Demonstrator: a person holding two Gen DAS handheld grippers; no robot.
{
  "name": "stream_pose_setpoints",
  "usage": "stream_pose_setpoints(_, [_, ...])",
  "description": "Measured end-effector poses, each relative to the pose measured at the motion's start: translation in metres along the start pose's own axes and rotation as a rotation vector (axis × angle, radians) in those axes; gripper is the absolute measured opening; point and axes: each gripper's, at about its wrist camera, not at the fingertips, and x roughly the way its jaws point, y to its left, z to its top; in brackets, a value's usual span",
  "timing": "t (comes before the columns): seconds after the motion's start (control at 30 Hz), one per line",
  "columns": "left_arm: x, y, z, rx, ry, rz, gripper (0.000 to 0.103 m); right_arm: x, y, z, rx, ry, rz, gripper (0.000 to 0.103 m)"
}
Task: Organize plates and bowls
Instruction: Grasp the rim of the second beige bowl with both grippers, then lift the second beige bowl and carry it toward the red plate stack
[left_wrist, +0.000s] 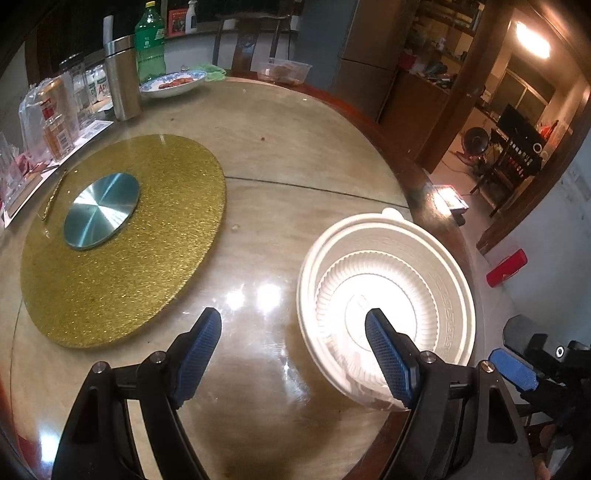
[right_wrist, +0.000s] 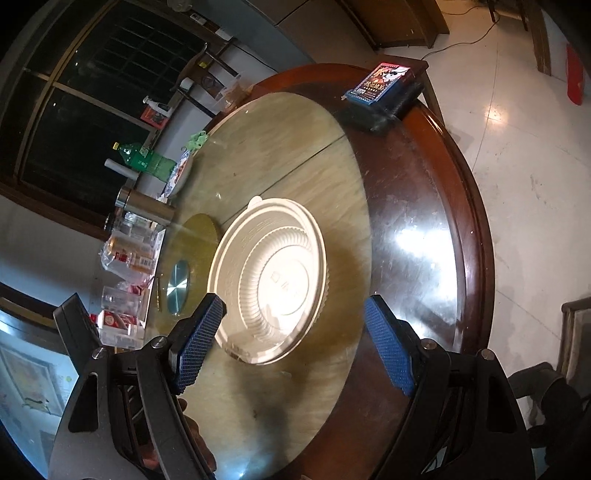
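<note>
White bowl (left_wrist: 388, 280) near the round tabletop (left_wrist: 266, 155) edge, both tools wide and empty.
Left wrist: left tool (left_wrist: 293, 354) above bowl's near rim, beside gold turntable (left_wrist: 147, 266). Right wrist: right tool (right_wrist: 295, 343) over bowl (right_wrist: 269, 277).

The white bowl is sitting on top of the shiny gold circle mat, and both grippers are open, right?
Not quite. The white bowl sits on the bare table, beside the gold mat, as the left wrist view shows. Both grippers, left and right, are open.
</note>
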Motion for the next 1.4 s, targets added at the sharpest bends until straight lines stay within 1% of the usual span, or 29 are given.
stream_pose_setpoints(0.33, [0.007,-0.007,0.005,0.029,-0.008,0.013,0.080,0.011,-0.001,0.007,-0.013,0.010,-0.025,0.081])
stream_pose_setpoints(0.63, [0.017,-0.007,0.008,0.025,0.003,0.016,0.080,0.019,0.000,0.012,-0.029,0.012,-0.054,0.081])
stream_pose_setpoints(0.77, [0.019,-0.010,0.008,0.032,0.006,0.014,0.080,0.020,0.001,0.013,-0.038,0.008,-0.082,0.081])
stream_pose_setpoints(0.93, [0.022,-0.015,0.009,0.046,0.004,0.017,0.080,0.023,0.004,0.014,-0.070,0.001,-0.139,0.080])
stream_pose_setpoints(1.0, [0.023,-0.017,0.008,0.053,0.004,0.017,0.080,0.024,0.005,0.014,-0.085,-0.003,-0.165,0.074])
stream_pose_setpoints(1.07, [0.024,-0.019,0.007,0.061,0.002,0.015,0.080,0.027,0.006,0.014,-0.093,0.005,-0.174,0.071])
stream_pose_setpoints(1.13, [0.024,-0.019,0.006,0.065,-0.004,0.018,0.080,0.030,0.004,0.016,-0.088,0.011,-0.173,0.060])
stream_pose_setpoints(1.17, [0.025,-0.019,0.006,0.063,-0.005,0.018,0.079,0.031,0.003,0.016,-0.080,0.018,-0.174,0.050])
stream_pose_setpoints(1.2, [0.025,-0.019,0.006,0.061,-0.004,0.019,0.079,0.033,0.002,0.016,-0.076,0.025,-0.176,0.043])
stream_pose_setpoints(1.23, [0.026,-0.019,0.006,0.058,0.001,0.016,0.079,0.035,0.001,0.016,-0.078,0.030,-0.179,0.041])
stream_pose_setpoints(1.27, [0.027,-0.018,0.007,0.056,0.004,0.017,0.079,0.037,0.001,0.016,-0.079,0.034,-0.180,0.037])
stream_pose_setpoints(1.33, [0.029,-0.018,0.006,0.060,0.005,0.025,0.075,0.041,0.000,0.015,-0.071,0.041,-0.173,0.034])
stream_pose_setpoints(1.37, [0.030,-0.019,0.006,0.061,0.009,0.025,0.067,0.043,-0.001,0.016,-0.068,0.042,-0.176,0.028])
stream_pose_setpoints(1.4, [0.032,-0.018,0.006,0.063,0.021,0.024,0.056,0.044,-0.001,0.016,-0.065,0.043,-0.173,0.023])
